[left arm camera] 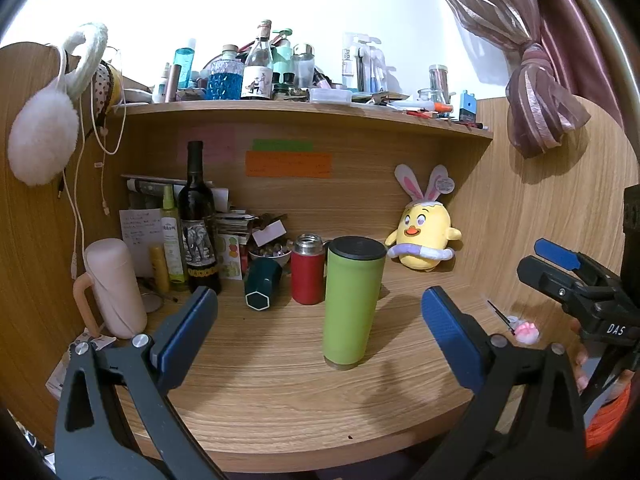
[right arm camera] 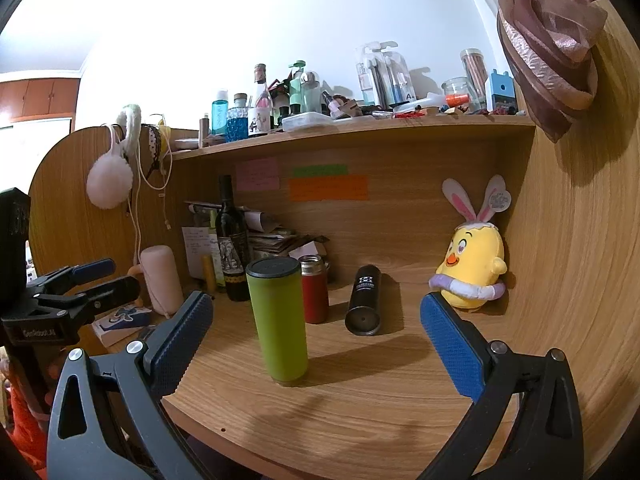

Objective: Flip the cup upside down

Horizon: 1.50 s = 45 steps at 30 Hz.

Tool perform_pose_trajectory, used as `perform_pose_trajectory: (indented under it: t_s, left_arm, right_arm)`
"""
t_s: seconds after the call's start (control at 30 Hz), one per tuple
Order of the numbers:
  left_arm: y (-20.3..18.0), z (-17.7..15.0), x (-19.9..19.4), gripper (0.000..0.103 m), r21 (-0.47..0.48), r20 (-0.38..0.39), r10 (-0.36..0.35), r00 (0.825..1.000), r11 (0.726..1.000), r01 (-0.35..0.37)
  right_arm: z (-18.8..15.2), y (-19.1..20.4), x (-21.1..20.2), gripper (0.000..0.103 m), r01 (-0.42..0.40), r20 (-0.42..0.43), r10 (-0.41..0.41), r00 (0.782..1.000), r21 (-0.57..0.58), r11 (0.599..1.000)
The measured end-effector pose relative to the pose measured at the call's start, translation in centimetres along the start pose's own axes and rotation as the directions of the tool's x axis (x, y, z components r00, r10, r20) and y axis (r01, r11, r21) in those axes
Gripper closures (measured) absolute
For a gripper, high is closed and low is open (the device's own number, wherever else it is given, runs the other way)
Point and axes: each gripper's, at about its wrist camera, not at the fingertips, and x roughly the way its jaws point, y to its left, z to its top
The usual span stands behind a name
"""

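Observation:
A tall lime-green cup [left arm camera: 350,304] with a black lid end on top stands upright on the wooden desk [left arm camera: 280,392]. It also shows in the right wrist view [right arm camera: 278,320]. My left gripper [left arm camera: 320,328] is open and empty, its blue pads on either side of the cup but nearer the camera, not touching it. My right gripper [right arm camera: 316,328] is open and empty, short of the cup, which stands left of its centre. The right gripper also shows at the right edge of the left wrist view [left arm camera: 560,268]; the left gripper shows at the left of the right wrist view [right arm camera: 100,278].
Behind the cup stand a red flask [left arm camera: 307,270], a dark teal cup on its side [left arm camera: 262,284], a wine bottle [left arm camera: 198,220] and a pink jug [left arm camera: 114,288]. A black flask [right arm camera: 365,300] lies on the desk. A yellow plush chick [right arm camera: 474,268] sits at the back right. A cluttered shelf [left arm camera: 304,110] runs above.

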Motion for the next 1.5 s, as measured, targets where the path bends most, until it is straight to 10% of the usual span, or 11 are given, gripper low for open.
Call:
perform_pose_trajectory:
  t_s: [1.5]
  left_arm:
    - [-1.0,-0.2,0.3,0.0,-0.01,-0.018,-0.015,1.0,1.0,0.015]
  right_arm:
    - [0.1,1.0,-0.2,0.0,0.0,0.005,0.0,1.0,-0.005,1.0]
